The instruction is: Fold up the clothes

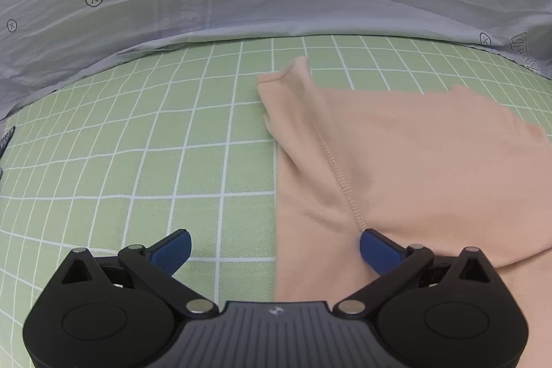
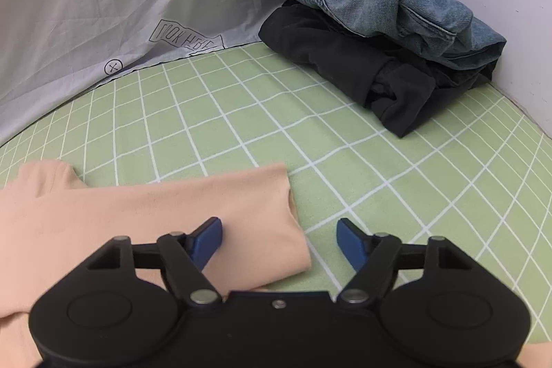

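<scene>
Lying flat, peach shirt [image 1: 414,161], seemingly folded, sleeve [image 1: 286,81] out

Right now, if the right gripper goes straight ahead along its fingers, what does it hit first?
Probably the right edge of the peach garment under the open right gripper, then bare green checked sheet; depth unclear.

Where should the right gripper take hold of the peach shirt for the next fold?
Probably at the folded side edge of the peach shirt, near its far corner, approached from the open green checked sheet to the right. That edge lies flat and exposed, and the right gripper already straddles it with jaws open. The left gripper straddles the opposite edge.
</scene>
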Tool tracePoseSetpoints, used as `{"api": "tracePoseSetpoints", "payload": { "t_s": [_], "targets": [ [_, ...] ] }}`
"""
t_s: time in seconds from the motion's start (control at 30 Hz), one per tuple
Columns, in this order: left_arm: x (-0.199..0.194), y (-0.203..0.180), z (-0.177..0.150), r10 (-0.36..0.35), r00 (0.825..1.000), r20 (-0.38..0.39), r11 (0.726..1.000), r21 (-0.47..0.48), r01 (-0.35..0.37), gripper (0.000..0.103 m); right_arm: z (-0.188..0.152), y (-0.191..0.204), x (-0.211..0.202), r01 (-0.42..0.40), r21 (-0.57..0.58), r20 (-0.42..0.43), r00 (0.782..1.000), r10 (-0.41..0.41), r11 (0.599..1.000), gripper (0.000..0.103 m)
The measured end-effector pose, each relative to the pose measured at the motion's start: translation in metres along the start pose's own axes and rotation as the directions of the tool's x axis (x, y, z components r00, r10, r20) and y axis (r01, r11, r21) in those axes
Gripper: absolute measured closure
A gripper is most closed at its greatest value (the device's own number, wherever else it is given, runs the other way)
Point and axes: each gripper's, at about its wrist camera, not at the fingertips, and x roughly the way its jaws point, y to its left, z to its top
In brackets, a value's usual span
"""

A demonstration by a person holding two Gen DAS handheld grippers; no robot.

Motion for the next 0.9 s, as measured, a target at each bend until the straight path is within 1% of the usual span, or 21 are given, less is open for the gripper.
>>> {"api": "tracePoseSetpoints", "payload": {
  "t_s": [0.03,0.07,0.13,0.23,0.37,0.47,0.6,0.63,0.67,0.7,0.73,0.77,0.8,0.83,0.9],
  "targets": [
    [0.0,0.002,0.001,-0.012,1.0,-0.007,1.0,-0.015,0.012,0.0,0.001,0.002,-0.001,-0.016,-0.009,0.004,1.0,0.016,1.0,0.061],
    [0.001,0.005,0.001,-0.022,1.0,-0.014,0.999,-0.031,0.021,0.0,0.001,0.004,-0.002,-0.022,-0.023,0.006,1.0,0.022,0.999,0.068],
    [0.002,0.008,0.001,-0.03,0.999,-0.026,0.998,-0.053,0.029,0.0,0.001,0.014,-0.006,-0.016,-0.063,0.018,1.0,0.018,0.998,0.1],
    [-0.006,0.004,0.0,-0.009,1.0,-0.026,0.999,-0.04,0.008,0.0,-0.009,0.035,-0.017,-0.095,-0.109,0.007,0.995,0.097,0.989,0.1],
    [-0.02,0.001,-0.004,-0.026,1.0,-0.004,0.999,-0.021,0.026,0.0,-0.022,0.063,-0.032,-0.2,-0.168,-0.014,0.98,0.2,0.965,0.1],
    [-0.028,-0.002,-0.007,-0.042,0.999,0.001,0.999,-0.012,0.042,0.0,-0.032,0.084,-0.043,-0.276,-0.211,-0.034,0.961,0.275,0.938,0.1],
    [-0.04,-0.004,-0.013,-0.053,0.999,0.011,0.999,0.01,0.053,0.0,-0.045,0.113,-0.058,-0.375,-0.264,-0.065,0.926,0.371,0.889,0.099],
    [-0.044,-0.005,-0.014,-0.057,0.998,0.016,0.998,0.015,0.056,0.0,-0.049,0.119,-0.061,-0.385,-0.276,-0.067,0.922,0.382,0.88,0.097],
    [-0.048,-0.006,-0.013,-0.065,0.998,0.022,0.998,0.019,0.065,0.0,-0.053,0.122,-0.064,-0.369,-0.286,-0.056,0.928,0.369,0.884,0.097],
    [-0.052,-0.007,-0.013,-0.074,0.997,0.028,0.997,0.022,0.073,0.0,-0.053,0.122,-0.067,-0.365,-0.284,-0.054,0.929,0.365,0.887,0.093],
    [-0.054,-0.008,-0.012,-0.084,0.996,0.032,0.996,0.025,0.084,0.0,-0.051,0.119,-0.069,-0.366,-0.264,-0.051,0.929,0.366,0.892,0.074],
    [-0.056,-0.01,-0.012,-0.095,0.995,0.035,0.995,0.028,0.094,0.0,-0.048,0.113,-0.073,-0.359,-0.23,-0.03,0.932,0.362,0.905,0.061],
    [-0.056,-0.014,-0.01,-0.107,0.994,0.035,0.994,0.035,0.106,0.0,-0.046,0.106,-0.077,-0.348,-0.199,-0.004,0.935,0.354,0.916,0.038],
    [-0.057,-0.019,-0.008,-0.12,0.992,0.038,0.992,0.043,0.118,0.0,-0.045,0.098,-0.08,-0.324,-0.177,0.027,0.942,0.334,0.929,0.023],
    [-0.058,-0.031,-0.006,-0.15,0.988,0.044,0.987,0.061,0.147,0.002,-0.043,0.083,-0.079,-0.233,-0.152,0.063,0.968,0.245,0.96,0.015]
  ]
}}
